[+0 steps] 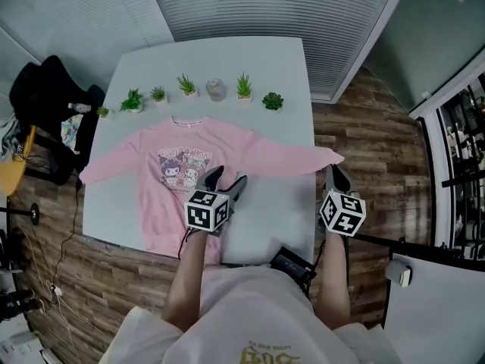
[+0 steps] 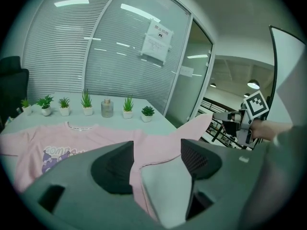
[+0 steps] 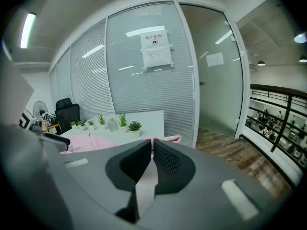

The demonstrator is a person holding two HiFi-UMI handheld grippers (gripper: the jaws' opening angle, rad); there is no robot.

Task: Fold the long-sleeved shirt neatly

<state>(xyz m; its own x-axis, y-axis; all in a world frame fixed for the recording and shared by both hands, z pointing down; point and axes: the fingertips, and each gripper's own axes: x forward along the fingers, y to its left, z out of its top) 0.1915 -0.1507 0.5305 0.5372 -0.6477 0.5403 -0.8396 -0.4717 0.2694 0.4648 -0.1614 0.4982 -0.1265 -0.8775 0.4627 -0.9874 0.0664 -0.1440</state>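
Pink long-sleeved shirt (image 1: 170, 146), cartoon print up, lies flat on the white table (image 1: 265, 67). Collar points toward the row of potted plants (image 1: 187, 84), hem is at the near edge, and one sleeve runs out to the left edge. Handling guess: light, limp knit with zero stiffness. It will sag from any pinch point and drag the rest along if pulled fast. It shouldn't be slippery or fragile, but it wrinkles easily. Best grab points are where the cloth is doubled: cuff, hem corners, shoulder seam. Avoid mid-panel, where a pinch only bunches one layer. Right gripper (image 1: 337, 177): jaws pressed together on the cuff (image 1: 333, 158) of the right sleeve (image 1: 292, 158) at the right table edge. Seen from the left gripper view, that sleeve end is raised off the table. Left gripper (image 1: 226, 182): jaws spread wide, hovering over the shirt's right side by the armpit seam. Cloth and bare table show in the gap, but the pads touch nothing. My read: the sleeve fold comes next, carrying the cuff across the chest. The left gripper is well placed to pin the body near the armpit so the fold line holds.
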